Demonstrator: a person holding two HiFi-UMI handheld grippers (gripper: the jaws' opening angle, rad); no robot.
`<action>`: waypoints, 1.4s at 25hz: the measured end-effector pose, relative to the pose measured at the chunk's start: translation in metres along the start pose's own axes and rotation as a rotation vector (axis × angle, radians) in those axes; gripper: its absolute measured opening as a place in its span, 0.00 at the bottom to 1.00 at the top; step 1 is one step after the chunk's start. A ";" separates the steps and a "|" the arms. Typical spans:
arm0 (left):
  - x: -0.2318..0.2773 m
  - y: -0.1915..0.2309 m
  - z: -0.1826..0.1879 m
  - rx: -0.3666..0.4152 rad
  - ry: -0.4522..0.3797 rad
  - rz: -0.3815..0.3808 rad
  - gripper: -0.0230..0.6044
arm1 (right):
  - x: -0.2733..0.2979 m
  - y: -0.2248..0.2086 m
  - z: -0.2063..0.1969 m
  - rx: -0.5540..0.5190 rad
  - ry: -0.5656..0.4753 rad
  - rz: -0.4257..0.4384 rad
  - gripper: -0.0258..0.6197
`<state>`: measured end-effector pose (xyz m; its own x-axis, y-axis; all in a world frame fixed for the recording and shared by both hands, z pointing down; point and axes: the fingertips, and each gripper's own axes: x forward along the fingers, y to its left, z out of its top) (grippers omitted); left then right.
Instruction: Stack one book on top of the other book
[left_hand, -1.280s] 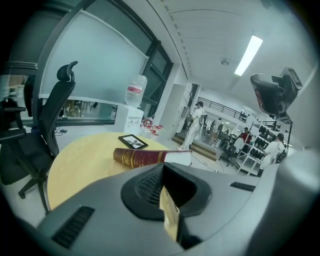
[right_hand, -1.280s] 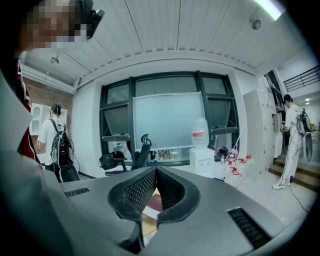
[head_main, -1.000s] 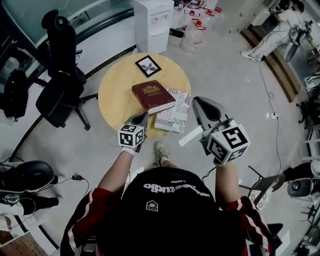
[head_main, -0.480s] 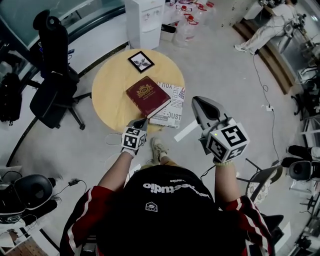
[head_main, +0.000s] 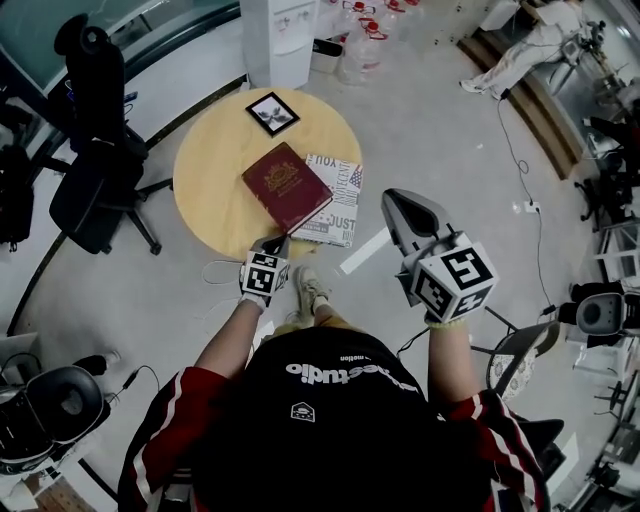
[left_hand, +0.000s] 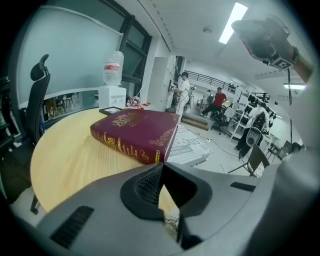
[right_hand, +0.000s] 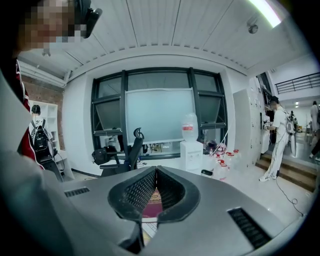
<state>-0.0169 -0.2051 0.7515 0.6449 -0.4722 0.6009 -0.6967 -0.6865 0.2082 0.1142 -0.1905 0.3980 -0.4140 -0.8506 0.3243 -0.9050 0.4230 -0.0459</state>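
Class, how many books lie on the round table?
2. A red book lies in the middle of the table; a newsprint-covered book lies at its right, at the table's edge, perhaps partly under it. None seems hidden.

Black top (head_main: 340, 440), white chest lettering (head_main: 345, 368), red white-striped sleeves (head_main: 165, 450), white gloves (head_main: 253, 301)

We hold both tools out in front of us. Left tool (head_main: 273, 243) is low and tipped downward, jaws together with nothing between them. Right tool (head_main: 398, 200) sits higher, jaws also together and empty.
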 end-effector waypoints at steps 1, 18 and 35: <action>0.001 0.000 -0.001 0.002 -0.001 0.003 0.06 | -0.001 0.000 0.000 0.000 0.000 -0.001 0.09; -0.048 0.008 0.036 0.004 -0.163 0.046 0.21 | 0.004 -0.009 -0.019 0.044 0.011 -0.003 0.09; -0.154 0.004 0.151 0.124 -0.493 0.119 0.06 | 0.014 0.014 -0.022 -0.030 -0.062 0.074 0.08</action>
<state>-0.0712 -0.2185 0.5432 0.6560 -0.7344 0.1741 -0.7507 -0.6587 0.0500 0.0978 -0.1894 0.4229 -0.4857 -0.8339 0.2621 -0.8687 0.4938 -0.0387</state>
